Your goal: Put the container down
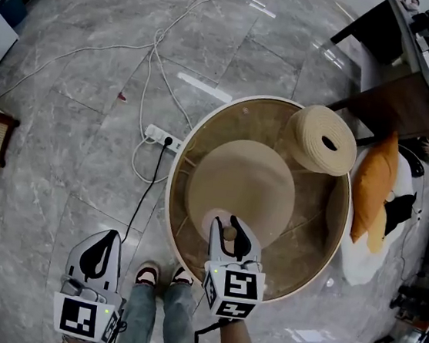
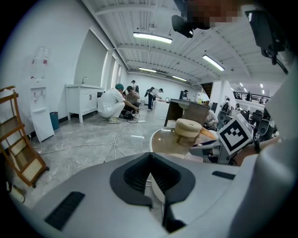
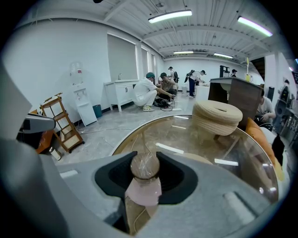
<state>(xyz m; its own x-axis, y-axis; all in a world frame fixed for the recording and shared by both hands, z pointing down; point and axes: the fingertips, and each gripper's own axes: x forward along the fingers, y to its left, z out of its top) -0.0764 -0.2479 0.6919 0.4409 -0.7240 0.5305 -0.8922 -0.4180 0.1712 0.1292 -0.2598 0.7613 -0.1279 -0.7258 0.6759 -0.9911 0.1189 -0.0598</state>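
Observation:
The container (image 1: 228,234) is a small pale pink bottle with a round wooden stopper. My right gripper (image 1: 230,231) is shut on it at the neck and holds it upright over the near part of the round glass table (image 1: 170,200). In the right gripper view the bottle (image 3: 143,186) sits between the black pads (image 3: 116,176), its stopper on top. My left gripper (image 1: 100,252) hangs to the left of the table over the floor. Its jaws (image 2: 150,174) look shut with nothing in them.
A beige ribbed round piece (image 1: 322,139) stands at the table's far right, and a beige dome base (image 1: 237,179) shows under the glass. A power strip (image 1: 162,137) and cables lie left of the table, an orange cushion (image 1: 373,186) to the right. The person's feet (image 1: 159,276) are below.

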